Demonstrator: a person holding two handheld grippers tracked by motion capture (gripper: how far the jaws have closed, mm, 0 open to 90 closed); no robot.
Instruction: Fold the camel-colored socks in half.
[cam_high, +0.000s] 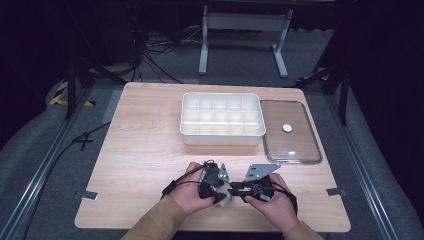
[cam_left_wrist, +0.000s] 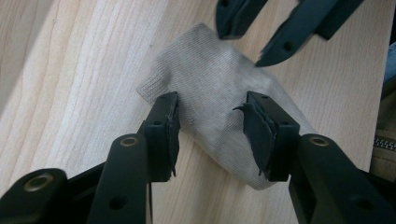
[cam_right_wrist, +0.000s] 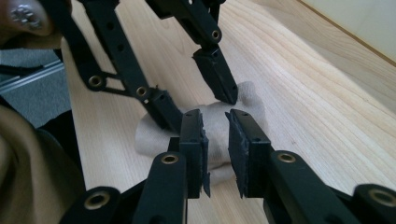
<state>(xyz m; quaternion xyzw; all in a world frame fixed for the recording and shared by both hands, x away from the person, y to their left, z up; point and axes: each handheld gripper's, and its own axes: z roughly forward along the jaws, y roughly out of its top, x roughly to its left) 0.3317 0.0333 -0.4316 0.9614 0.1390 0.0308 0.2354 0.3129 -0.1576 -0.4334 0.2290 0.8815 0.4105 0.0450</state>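
Here: left gripper jaws wide astride cloth; right gripper at 3 o'clock, jaws narrow, holding nothing.

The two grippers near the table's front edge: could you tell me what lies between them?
A small beige knitted cloth lies on the wooden table between the left gripper and right gripper, both with jaws apart. Both gripper views show it.
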